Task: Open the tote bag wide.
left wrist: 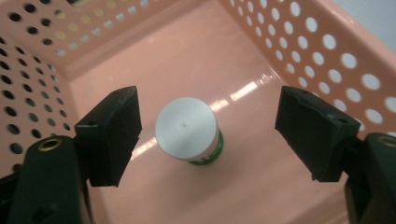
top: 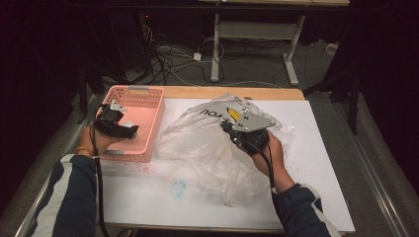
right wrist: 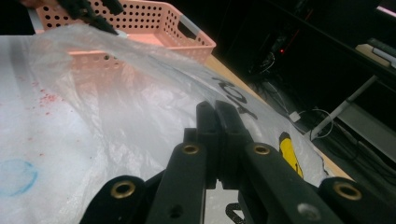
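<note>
A small white-capped bottle [left wrist: 187, 130] with a green band stands upright on the floor of a pink perforated basket [left wrist: 196, 51]. My left gripper [left wrist: 212, 135] is open, a jaw on each side of the bottle and neither touching it. From above, the left gripper [top: 129, 129] reaches into the basket [top: 148, 106] at the table's left, with the bottle [top: 127, 124] a pale spot at its jaws. My right gripper [top: 226, 127] is shut on a crumpled clear plastic bag [top: 207, 148] with black lettering and a yellow mark, and holds its top edge up off the table. Its shut jaws [right wrist: 216, 112] pinch the bag's film [right wrist: 116, 88].
A white sheet [top: 321, 148] covers the table, with a blue smudge [top: 178, 188] and red specks near the front. The basket [right wrist: 154, 23] lies beyond the bag, with the left gripper [right wrist: 88, 11] over it. Cables and desk legs [top: 215, 54] are on the floor behind the table.
</note>
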### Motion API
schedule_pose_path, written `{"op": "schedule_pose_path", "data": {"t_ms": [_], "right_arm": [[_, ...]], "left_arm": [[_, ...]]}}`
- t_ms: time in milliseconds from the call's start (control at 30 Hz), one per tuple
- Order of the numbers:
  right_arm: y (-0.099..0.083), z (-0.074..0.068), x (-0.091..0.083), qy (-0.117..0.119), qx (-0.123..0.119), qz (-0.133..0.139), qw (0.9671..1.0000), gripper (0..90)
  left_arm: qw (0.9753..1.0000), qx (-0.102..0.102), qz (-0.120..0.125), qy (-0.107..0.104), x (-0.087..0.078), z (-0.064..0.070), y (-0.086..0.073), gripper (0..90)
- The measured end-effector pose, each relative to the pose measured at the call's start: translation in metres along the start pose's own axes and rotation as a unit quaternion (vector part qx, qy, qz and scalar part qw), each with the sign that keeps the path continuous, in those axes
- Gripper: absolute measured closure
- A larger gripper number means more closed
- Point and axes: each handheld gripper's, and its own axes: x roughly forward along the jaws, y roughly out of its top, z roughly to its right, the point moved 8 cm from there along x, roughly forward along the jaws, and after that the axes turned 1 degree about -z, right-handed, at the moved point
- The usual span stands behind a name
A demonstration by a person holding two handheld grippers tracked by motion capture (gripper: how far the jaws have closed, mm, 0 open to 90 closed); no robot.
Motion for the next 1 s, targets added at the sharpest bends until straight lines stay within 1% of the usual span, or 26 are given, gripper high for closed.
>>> {"op": "schedule_pose_path", "data": {"t_ms": [33,67,100,133,167,233,267,367,467,500,567,600,633,700,800,833,900,967,1000], "right_arm": [[-0.001,0.0,0.0,0.002,0.001,0.0,1.0,90.0],[-0.001,0.0,0.001,0.004,0.001,-0.001,1.0,90.0],[-0.001,-0.001,0.001,0.005,-0.001,-0.002,1.0,90.0],[-0.002,-0.002,0.002,0.006,-0.003,-0.002,1.0,90.0],[-0.002,-0.003,0.002,0.007,-0.006,-0.002,1.0,90.0],[-0.002,-0.004,0.002,0.007,-0.007,-0.003,0.9999,90.0],[-0.003,-0.004,0.002,0.01,-0.007,-0.004,0.9999,90.0],[-0.006,-0.004,0.004,0.008,-0.008,-0.011,0.9999,90.0],[-0.008,-0.004,0.005,0.01,-0.005,-0.013,0.9999,90.0],[-0.009,-0.003,0.005,0.009,-0.004,-0.014,0.9999,90.0],[-0.008,-0.002,0.003,0.008,-0.003,-0.011,0.9999,90.0],[-0.008,-0.001,0.002,0.004,-0.002,-0.01,0.9999,90.0],[-0.008,0.0,0.002,0.004,-0.002,-0.009,0.9999,90.0],[-0.008,0.0,0.001,0.002,-0.001,-0.009,1.0,90.0],[-0.008,0.001,0.0,0.0,0.0,-0.009,1.0,90.0],[-0.008,0.002,0.0,-0.001,0.001,-0.009,1.0,90.0],[-0.01,0.005,0.0,-0.008,0.003,-0.012,0.9999,90.0],[-0.011,0.006,0.0,-0.008,0.004,-0.012,0.9999,90.0],[-0.011,0.007,0.0,-0.01,0.004,-0.014,0.9998,90.0]], "left_arm": [[0.9999,-0.004,-0.015,-0.003,0.005,-0.002,-0.001,25.4],[0.9994,-0.004,-0.033,-0.009,0.01,-0.002,-0.002,26.2],[0.9986,0.003,-0.053,-0.002,0.015,-0.003,-0.003,27.3],[0.9978,0.011,-0.066,0.0,0.019,-0.003,-0.003,27.3],[0.997,0.012,-0.077,-0.004,0.022,-0.004,-0.003,27.5],[0.9953,0.009,-0.096,-0.006,0.027,-0.006,-0.006,33.8],[0.9942,0.012,-0.105,-0.018,0.029,-0.006,-0.007,45.9],[0.994,0.021,-0.106,-0.017,0.032,-0.006,-0.006,46.1],[0.9948,0.017,-0.097,-0.025,0.032,-0.006,-0.006,46.8],[0.9953,0.02,-0.091,-0.026,0.03,-0.006,-0.005,47.9],[0.9945,0.036,-0.098,-0.01,0.029,-0.006,-0.005,48.4],[0.9946,0.04,-0.096,-0.005,0.028,-0.006,-0.005,48.5],[0.9952,0.037,-0.09,-0.003,0.027,-0.007,-0.004,48.5],[0.997,0.033,-0.07,0.002,0.022,-0.009,-0.002,48.5],[0.9986,0.031,-0.042,0.01,0.012,-0.01,0.003,48.6],[0.999,0.031,-0.028,0.015,0.007,-0.011,0.005,48.6],[0.9996,0.024,0.004,0.013,-0.004,-0.01,0.008,48.5],[0.999,0.021,0.034,0.018,-0.017,-0.008,0.011,48.6],[0.9983,0.019,0.052,0.017,-0.023,-0.006,0.013,48.6]]}}
